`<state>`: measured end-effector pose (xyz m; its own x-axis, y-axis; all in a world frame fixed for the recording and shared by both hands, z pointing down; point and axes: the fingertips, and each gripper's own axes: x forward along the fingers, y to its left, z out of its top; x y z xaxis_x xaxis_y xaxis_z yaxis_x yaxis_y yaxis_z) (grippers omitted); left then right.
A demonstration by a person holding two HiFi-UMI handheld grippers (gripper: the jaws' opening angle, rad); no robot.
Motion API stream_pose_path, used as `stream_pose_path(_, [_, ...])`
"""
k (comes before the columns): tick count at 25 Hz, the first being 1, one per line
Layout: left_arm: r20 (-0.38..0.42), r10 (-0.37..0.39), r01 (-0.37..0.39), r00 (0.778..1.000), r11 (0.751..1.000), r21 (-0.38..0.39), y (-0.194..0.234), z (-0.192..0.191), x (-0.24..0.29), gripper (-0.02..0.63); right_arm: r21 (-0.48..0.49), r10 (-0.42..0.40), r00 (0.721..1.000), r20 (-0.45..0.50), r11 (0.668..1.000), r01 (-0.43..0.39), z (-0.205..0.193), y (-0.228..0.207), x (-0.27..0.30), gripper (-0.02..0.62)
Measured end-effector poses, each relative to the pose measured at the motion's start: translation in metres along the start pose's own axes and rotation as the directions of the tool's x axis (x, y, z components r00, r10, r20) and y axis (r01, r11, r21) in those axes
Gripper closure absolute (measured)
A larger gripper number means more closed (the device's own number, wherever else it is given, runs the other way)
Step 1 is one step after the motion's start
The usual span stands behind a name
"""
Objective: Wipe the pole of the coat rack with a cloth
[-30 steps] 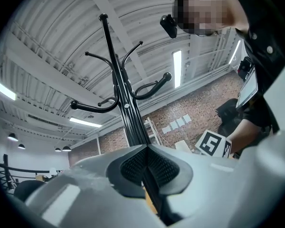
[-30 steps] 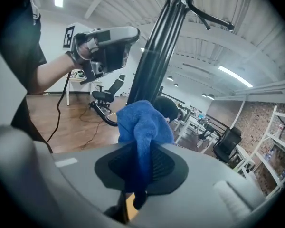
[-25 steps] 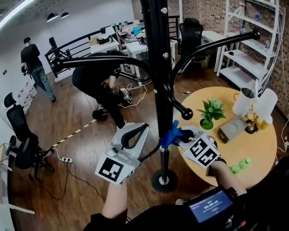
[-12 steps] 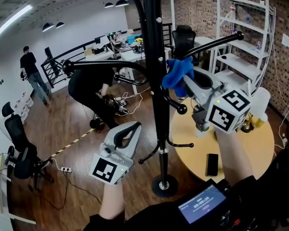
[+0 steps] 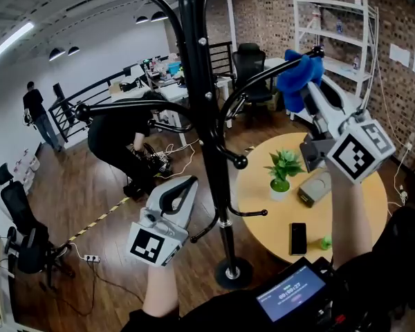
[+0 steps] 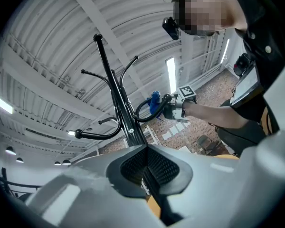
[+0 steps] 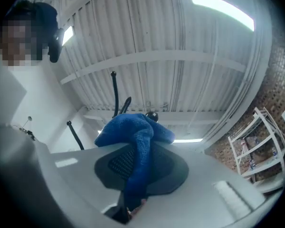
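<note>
Blue cloth [image 7: 133,137] half over hook tip [image 7: 152,116]

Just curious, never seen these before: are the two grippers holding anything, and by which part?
The right gripper pinches a blue cloth by a narrow fold, the rest bunched past its tips. The left gripper is shut and holds nothing.

A round wooden bench [image 5: 277,220] holds a small potted plant [image 5: 282,171], a grey box [image 5: 314,187] beside it, a black phone [image 5: 298,238] lying flat, and a small green object [image 5: 326,242] near the phone. Beside the bench, the round base of the coat rack [image 5: 233,274] stands on the dark wooden floor [image 5: 90,199], where a white power strip [image 5: 91,258] and a striped tape line [image 5: 100,218] also lie.
</note>
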<state>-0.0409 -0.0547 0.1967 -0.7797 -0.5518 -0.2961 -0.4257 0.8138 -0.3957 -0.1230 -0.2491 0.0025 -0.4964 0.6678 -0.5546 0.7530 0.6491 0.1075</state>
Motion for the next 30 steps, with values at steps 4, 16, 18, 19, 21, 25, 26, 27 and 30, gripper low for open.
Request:
stream_pose_path(4, [0.006,-0.032,0.031,0.999,0.999,0.013,-0.007,-0.003,0.008,0.603,-0.036,-0.038,0.999,0.010,0.999,0.038,0.010,-0.008,-0.014,0.545])
stream_pose_path(16, [0.041,-0.043,0.046,0.998,0.997,-0.066,0.003,-0.002,0.011,0.603,-0.002,0.110,0.966,-0.234,0.994,-0.113,-0.126,0.086,-0.032,0.545])
stream_pose_path(18, [0.035,-0.036,0.038,0.999,0.997,-0.060,0.009,-0.007,0.015,0.603,0.015,0.157,0.951,-0.266,0.987,-0.158,-0.151,0.105,-0.033,0.545])
stream_pose_path(19, [0.032,-0.034,0.036,0.999,0.998,-0.057,0.011,-0.008,0.017,0.603,0.020,0.183,0.944,-0.276,0.983,-0.184,-0.160,0.114,-0.034,0.545])
stream_pose_path(21, [0.020,-0.042,0.043,0.999,0.998,-0.051,0.012,-0.012,0.022,0.603,0.024,0.225,0.933,-0.279,0.974,-0.227,-0.170,0.129,-0.036,0.545])
stream_pose_path(25, [0.018,-0.056,0.057,0.998,0.997,-0.053,0.019,-0.019,0.028,0.603,0.029,0.232,0.937,-0.260,0.972,-0.232,-0.181,0.146,-0.033,0.545])
stream_pose_path(26, [0.028,-0.063,0.064,0.998,0.996,-0.058,0.023,-0.020,0.029,0.603,0.013,0.227,0.939,-0.257,0.973,-0.232,-0.182,0.151,-0.029,0.545])
stream_pose_path(27, [0.040,-0.075,0.077,0.996,0.995,-0.059,0.028,-0.021,0.030,0.603,-0.007,0.223,0.940,-0.257,0.973,-0.232,-0.182,0.157,-0.024,0.545])
stream_pose_path(30, [0.086,-0.143,0.148,0.986,0.987,-0.054,0.039,-0.025,0.030,0.603,-0.102,0.158,0.955,-0.249,0.977,-0.188,-0.178,0.175,-0.010,0.545])
